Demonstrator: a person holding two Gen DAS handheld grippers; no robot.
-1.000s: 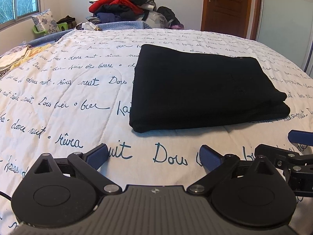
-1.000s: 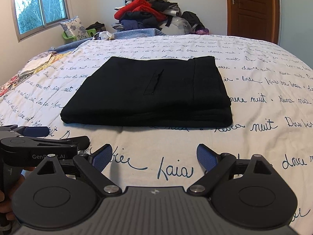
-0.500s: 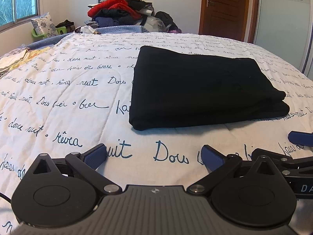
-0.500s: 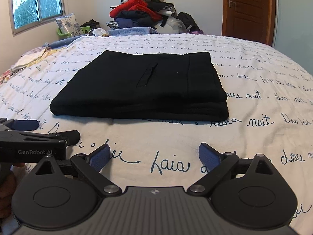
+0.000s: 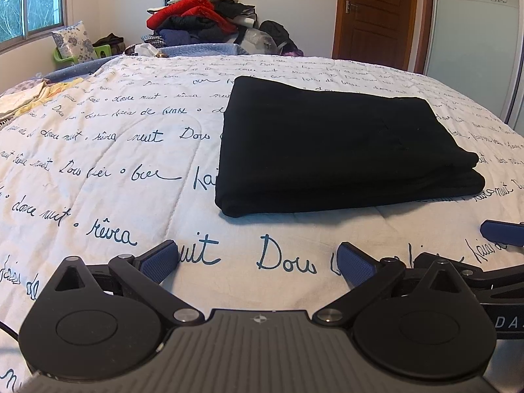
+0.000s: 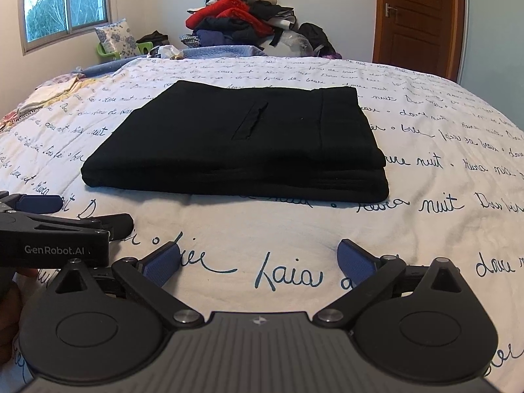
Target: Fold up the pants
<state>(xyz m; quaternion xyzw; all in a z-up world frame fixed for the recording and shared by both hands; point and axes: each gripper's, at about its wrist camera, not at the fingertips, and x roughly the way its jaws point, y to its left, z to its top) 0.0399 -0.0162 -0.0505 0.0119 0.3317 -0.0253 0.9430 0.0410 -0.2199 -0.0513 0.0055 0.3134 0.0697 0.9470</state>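
Note:
The black pants lie folded into a flat rectangular stack on the white bedspread with blue handwriting; they also show in the right wrist view, with a pocket slit on top. My left gripper is open and empty, low over the bedspread, short of the pants' near edge. My right gripper is open and empty too, just as far back. Each gripper shows at the edge of the other's view, the right one on the right and the left one on the left.
A heap of red and dark clothes is piled beyond the bed's far end. A wooden door stands at the back right, a window and a patterned pillow at the left. Light folded fabrics lie at the left edge.
Both grippers have dropped lower and tilted up slightly, so the pants look flatter. The jaws stayed open and the pants have not moved.

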